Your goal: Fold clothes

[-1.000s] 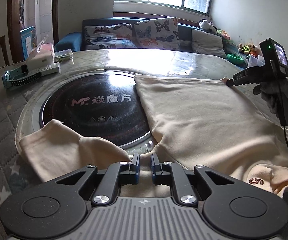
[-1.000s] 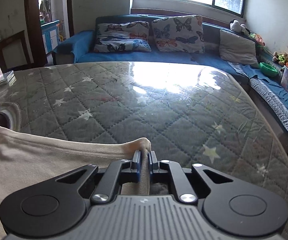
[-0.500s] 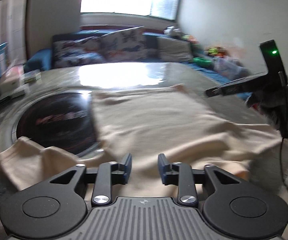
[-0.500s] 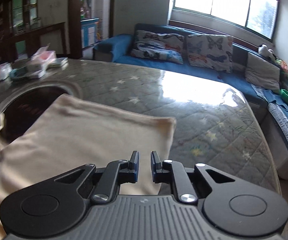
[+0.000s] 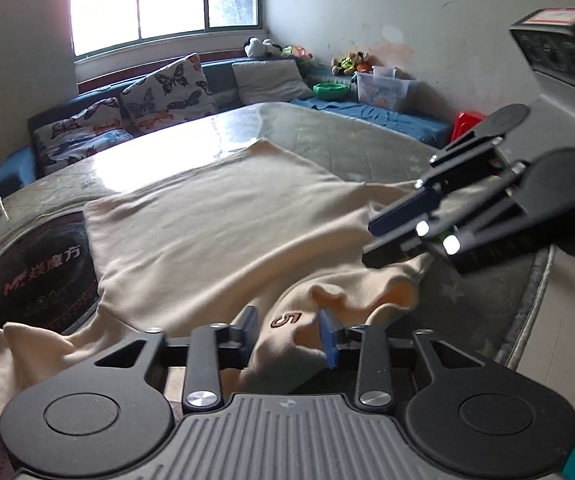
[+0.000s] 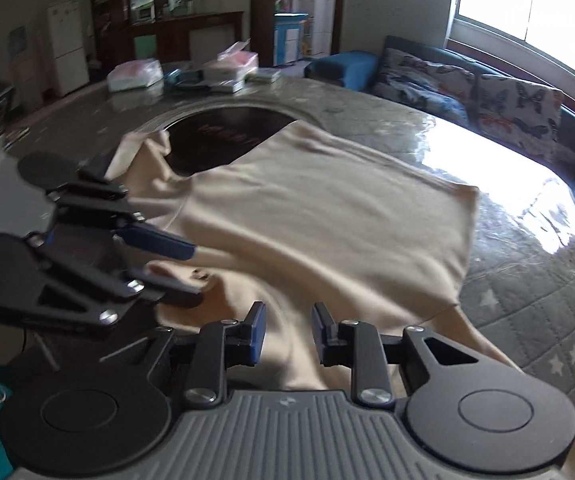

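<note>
**Collar bunch sitting between both sets of tongs**

Cream cloth is filling the space ahead of both tools. I am looking at a beige sweatshirt [image 5: 215, 216] lying on the quilted table cover [image 6: 527, 292], its body stretching away from me toward the sofa and partly covering the dark round cooktop [image 5: 35, 264]. The long axis is running from my tongs outward to the far hem; the far corner is lying flat, well apart from either tool.

My left gripper [image 5: 289, 336] is standing part open, its jaws having just been narrowing a little, with the rumpled neck area and the stitched number 5 [image 5: 286, 319] rising between them. I am not seeing the pads pressing on it. My right gripper [image 6: 288, 330] is also part open, its jaws having just been spreading, and cloth is passing under and between them without being pinched.

In the left wrist view the right tool is reaching in from the right, just beyond the bunched collar; in the right wrist view the left tool is coming in from the left, beside the same bunch. I am judging the left tool the nearer to the collar, the right nearer to the sleeve side trailing toward the table's near edge. Whichever edge I am taking next lies immediately below the tips, not farther out.
</note>
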`<state>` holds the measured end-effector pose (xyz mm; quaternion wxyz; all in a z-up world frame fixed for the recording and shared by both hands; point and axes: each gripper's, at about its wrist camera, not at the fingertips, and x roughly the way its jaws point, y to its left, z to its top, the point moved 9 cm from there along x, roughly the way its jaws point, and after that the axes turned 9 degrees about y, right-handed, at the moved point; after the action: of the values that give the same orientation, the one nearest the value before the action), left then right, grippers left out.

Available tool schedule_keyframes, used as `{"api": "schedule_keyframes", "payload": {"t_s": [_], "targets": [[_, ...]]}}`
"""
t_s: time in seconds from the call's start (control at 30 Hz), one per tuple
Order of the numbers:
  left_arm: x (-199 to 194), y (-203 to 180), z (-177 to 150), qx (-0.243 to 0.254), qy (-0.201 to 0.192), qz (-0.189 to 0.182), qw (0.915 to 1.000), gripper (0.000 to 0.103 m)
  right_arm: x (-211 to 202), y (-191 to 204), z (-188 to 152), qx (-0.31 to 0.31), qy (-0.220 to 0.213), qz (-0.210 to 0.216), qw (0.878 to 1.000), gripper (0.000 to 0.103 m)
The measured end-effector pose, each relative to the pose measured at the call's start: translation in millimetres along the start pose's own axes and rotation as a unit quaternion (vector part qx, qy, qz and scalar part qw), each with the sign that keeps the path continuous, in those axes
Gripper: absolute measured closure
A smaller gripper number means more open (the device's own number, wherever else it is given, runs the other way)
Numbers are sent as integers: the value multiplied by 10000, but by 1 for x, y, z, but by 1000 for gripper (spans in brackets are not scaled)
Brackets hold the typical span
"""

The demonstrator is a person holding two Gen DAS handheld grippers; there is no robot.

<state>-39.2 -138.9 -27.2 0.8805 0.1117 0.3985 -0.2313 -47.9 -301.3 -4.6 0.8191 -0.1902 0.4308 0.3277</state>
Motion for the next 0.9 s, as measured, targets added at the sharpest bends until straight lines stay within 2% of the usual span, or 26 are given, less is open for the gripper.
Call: {"api": "schedule_keyframes", "payload": {"t_s": [0.07,0.2,0.3,0.33,0.37,0.47,0.67,0.8,0.9], "targets": [[0,0,-2,-24,-19,9,10000,88,1,12,-4,-77,19,76,9999,78],[-17,-2,1,-8,-416,-34,9991,93,4,23,-9,-268,73,76,9996,75],[-28,-2,1,-62,-630,-133,9979,93,10,22,-17,-366,173,-163,9990,76],[-31,-2,0,-73,-681,-168,9975,93,10,21,-19,-366,163,-232,9989,80],[-32,-2,-1,-68,-687,-201,9974,93,9,19,-20,-375,140,-299,9988,93],[-29,-3,-7,-17,-595,-284,9978,93,0,18,-23,-322,76,-324,9989,95],[-20,-6,-18,310,-261,-361,9985,90,-7,24,-38,-456,231,-200,9985,96],[-32,8,1,143,-497,-414,9978,89,-11,25,-44,-459,300,87,9985,95],[-30,17,17,-79,-593,-411,9974,89,-21,20,-39,-312,212,315,9988,90]]}}
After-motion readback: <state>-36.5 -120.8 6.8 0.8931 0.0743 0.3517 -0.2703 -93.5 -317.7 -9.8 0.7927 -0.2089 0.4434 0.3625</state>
